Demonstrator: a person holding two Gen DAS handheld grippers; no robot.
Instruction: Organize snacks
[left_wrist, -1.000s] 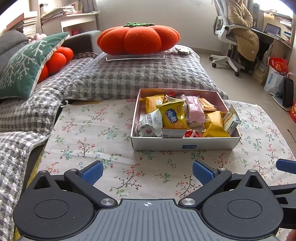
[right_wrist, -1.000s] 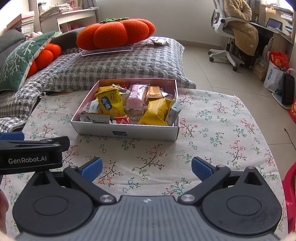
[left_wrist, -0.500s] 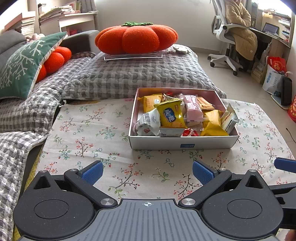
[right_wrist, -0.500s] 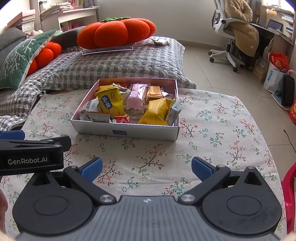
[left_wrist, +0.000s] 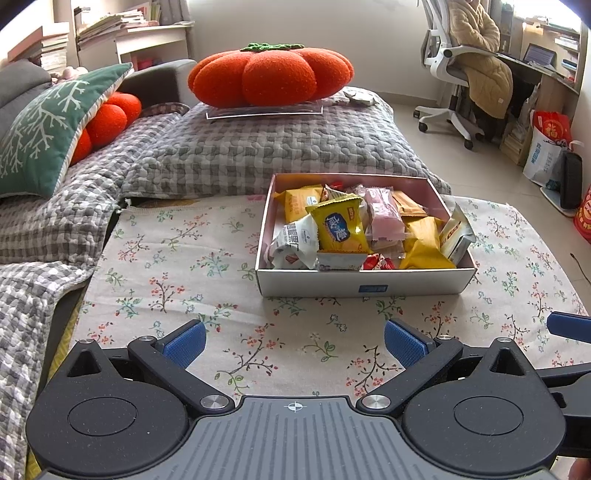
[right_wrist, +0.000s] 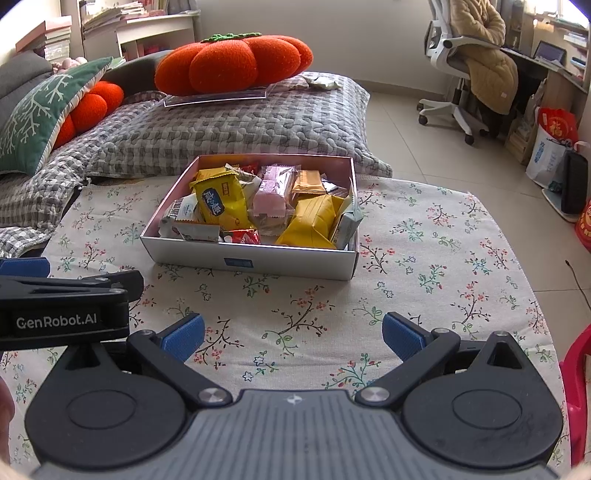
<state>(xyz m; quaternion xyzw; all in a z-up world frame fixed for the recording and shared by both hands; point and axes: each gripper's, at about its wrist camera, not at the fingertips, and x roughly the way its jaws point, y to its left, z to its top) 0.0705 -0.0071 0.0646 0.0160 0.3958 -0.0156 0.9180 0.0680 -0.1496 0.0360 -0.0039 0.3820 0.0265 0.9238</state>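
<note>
Both grippers, left gripper (left_wrist: 293, 338) and right gripper (right_wrist: 293, 336), gape empty before the shallow white cardboard box (right_wrist: 251, 260) of light, crinkly, slippery foil snack packets (right_wrist: 221, 201), best pinched at sealed ends.

Ahead of my left gripper (left_wrist: 293, 341), slightly right of its jaws, the box (left_wrist: 364, 286) sits on the desk (left_wrist: 184, 266), packets (left_wrist: 340, 229) piled inside. From my right gripper (right_wrist: 293, 338) it lies ahead, slightly left. Beyond the box, the bed (left_wrist: 258, 155) carries a cushion (left_wrist: 271, 77). My left gripper sits left of my right jaws.
</note>
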